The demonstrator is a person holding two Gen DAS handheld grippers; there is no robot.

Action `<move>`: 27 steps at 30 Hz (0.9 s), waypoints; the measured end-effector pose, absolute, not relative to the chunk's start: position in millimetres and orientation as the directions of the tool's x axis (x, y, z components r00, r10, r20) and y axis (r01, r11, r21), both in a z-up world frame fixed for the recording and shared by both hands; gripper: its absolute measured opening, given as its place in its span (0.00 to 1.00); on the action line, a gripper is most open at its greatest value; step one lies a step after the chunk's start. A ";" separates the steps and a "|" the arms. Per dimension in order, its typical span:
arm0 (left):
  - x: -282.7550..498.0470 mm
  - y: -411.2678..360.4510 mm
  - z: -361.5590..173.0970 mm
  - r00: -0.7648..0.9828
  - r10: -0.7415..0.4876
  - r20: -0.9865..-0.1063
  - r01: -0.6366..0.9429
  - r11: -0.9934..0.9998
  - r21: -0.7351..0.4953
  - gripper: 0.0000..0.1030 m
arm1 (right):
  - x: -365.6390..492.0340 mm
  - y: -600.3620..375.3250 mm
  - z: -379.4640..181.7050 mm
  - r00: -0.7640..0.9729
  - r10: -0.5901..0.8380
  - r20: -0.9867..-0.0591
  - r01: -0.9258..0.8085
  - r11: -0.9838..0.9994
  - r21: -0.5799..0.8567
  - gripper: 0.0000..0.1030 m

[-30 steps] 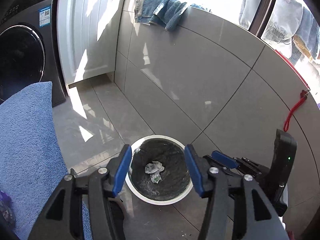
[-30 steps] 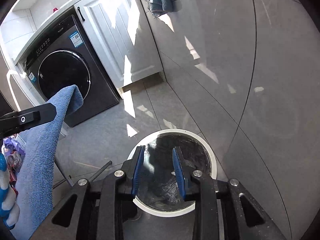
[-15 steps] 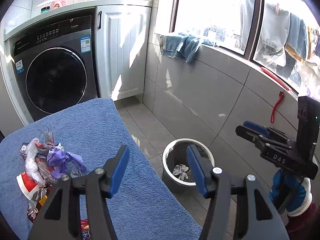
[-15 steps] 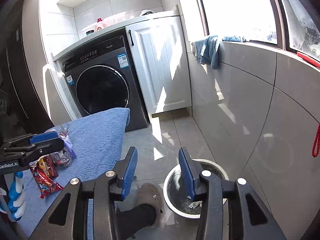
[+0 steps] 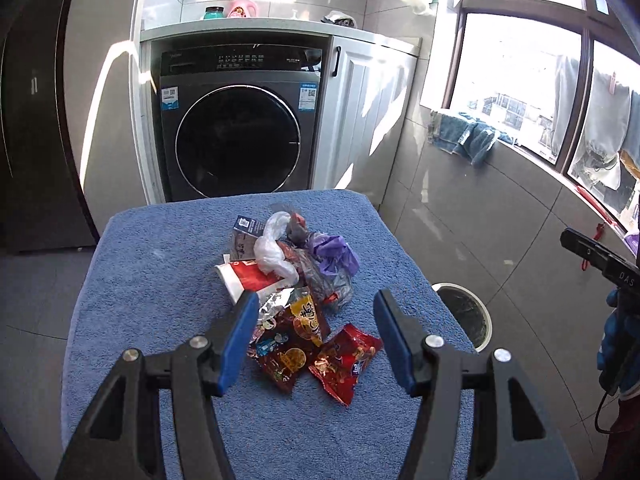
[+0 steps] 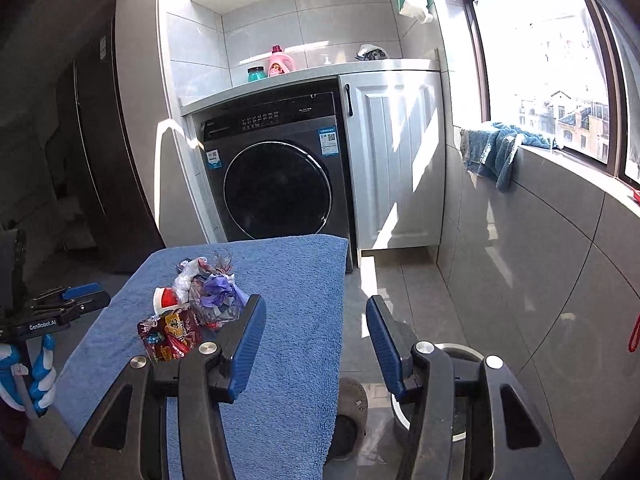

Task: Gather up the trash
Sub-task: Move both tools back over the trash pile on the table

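Two grippers, left gripper (image 5: 316, 332) and right gripper (image 6: 316, 344), have jaws apart and hold nothing. I see the trash pile (image 5: 296, 280) on the blue towel (image 5: 160, 280); loose wrappers could slip before reaching the bin (image 5: 476, 308).

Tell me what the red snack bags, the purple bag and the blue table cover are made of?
Red snack bags: probably plastic foil, shiny and crinkly, with glints on the creases. Purple bag: thin soft plastic by the look, scrunched into floppy folds. Blue cover: looks like terry towel cloth, fuzzy and dull, with no shine.
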State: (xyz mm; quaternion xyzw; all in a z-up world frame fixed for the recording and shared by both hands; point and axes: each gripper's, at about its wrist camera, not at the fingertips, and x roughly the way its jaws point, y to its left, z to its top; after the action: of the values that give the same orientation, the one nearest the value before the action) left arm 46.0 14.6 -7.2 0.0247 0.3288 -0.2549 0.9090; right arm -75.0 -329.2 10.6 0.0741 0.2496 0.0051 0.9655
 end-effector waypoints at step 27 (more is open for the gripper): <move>159.1 64.6 -92.9 0.494 -0.520 -0.697 0.386 0.849 -0.360 0.53 | 28.4 -212.7 -76.1 0.621 0.330 -0.711 -0.268 0.942 0.204 0.52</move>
State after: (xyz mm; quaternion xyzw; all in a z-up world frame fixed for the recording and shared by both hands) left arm 159.1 64.6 -92.9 -0.0783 0.4288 -0.2630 0.8607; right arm 28.4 -212.7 -76.1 0.0391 0.4024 0.1662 0.8994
